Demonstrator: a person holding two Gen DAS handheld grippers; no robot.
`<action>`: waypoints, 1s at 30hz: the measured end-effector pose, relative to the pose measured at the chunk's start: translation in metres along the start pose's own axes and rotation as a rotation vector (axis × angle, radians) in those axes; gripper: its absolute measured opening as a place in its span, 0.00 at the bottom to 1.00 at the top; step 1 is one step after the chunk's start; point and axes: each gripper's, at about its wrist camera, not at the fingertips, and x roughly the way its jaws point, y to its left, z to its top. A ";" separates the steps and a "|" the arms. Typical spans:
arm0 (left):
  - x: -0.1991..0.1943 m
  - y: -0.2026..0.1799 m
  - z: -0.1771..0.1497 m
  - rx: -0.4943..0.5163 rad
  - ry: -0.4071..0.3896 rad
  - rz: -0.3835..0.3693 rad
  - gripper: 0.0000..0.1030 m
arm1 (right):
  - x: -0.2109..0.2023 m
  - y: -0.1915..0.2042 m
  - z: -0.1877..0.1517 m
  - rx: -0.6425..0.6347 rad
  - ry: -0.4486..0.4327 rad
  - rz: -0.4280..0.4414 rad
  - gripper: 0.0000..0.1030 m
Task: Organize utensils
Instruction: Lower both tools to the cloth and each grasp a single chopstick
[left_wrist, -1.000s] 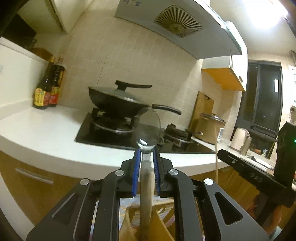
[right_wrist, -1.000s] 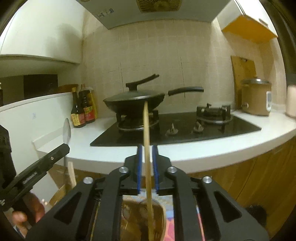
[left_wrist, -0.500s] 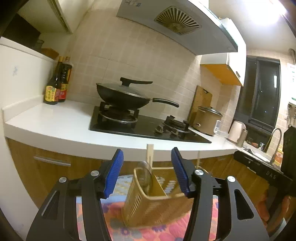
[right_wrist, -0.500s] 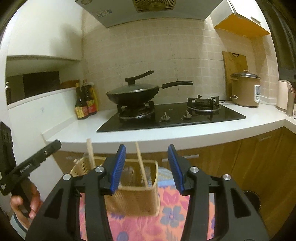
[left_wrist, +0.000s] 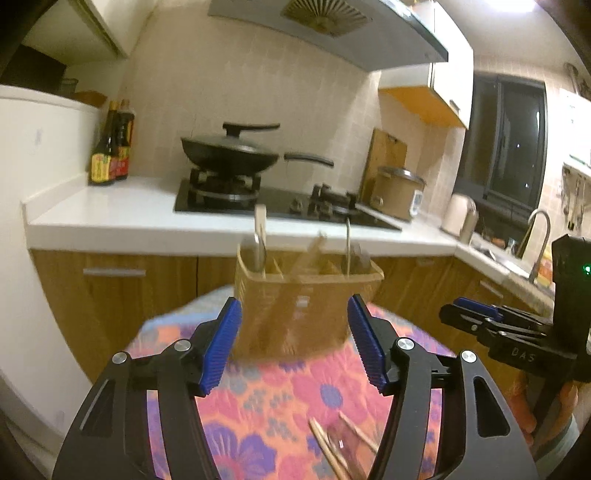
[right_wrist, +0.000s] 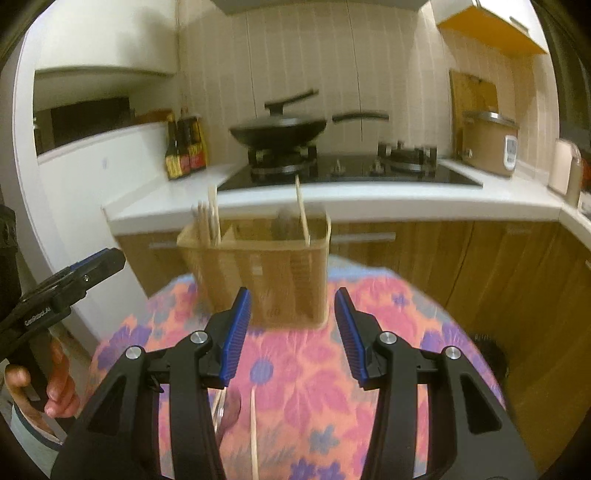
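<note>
Ahead of both claws: utensil basket (left_wrist: 306, 295) on the floral cloth (right_wrist: 303, 373), holding a spoon (left_wrist: 256, 251) and chopsticks (right_wrist: 208, 218).
Left gripper (left_wrist: 293, 345): spread wide, holding nothing.
Right gripper (right_wrist: 291, 332): spread wide, holding nothing.
Beneath the claws: loose chopsticks (left_wrist: 332, 448) on the cloth.

both tongs released, left tongs (left_wrist: 293, 345) and right tongs (right_wrist: 291, 334) backed off holder (left_wrist: 295, 295)

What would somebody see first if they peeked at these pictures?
Probably the bright pink-and-purple flowered tablecloth, with a tan utensil basket standing on it that holds chopsticks and a spoon. Both tools hang open in front of it, the left tool and the right tool, holding nothing. Behind, a black wok sits on the stove.
</note>
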 end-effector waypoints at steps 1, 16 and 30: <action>-0.001 -0.002 -0.005 0.001 0.016 -0.001 0.56 | 0.001 0.001 -0.007 0.000 0.022 0.001 0.42; 0.020 -0.013 -0.100 -0.038 0.353 -0.002 0.53 | 0.040 0.023 -0.110 -0.015 0.381 0.050 0.36; 0.057 -0.048 -0.135 0.162 0.540 0.110 0.40 | 0.044 0.037 -0.137 -0.076 0.426 0.007 0.16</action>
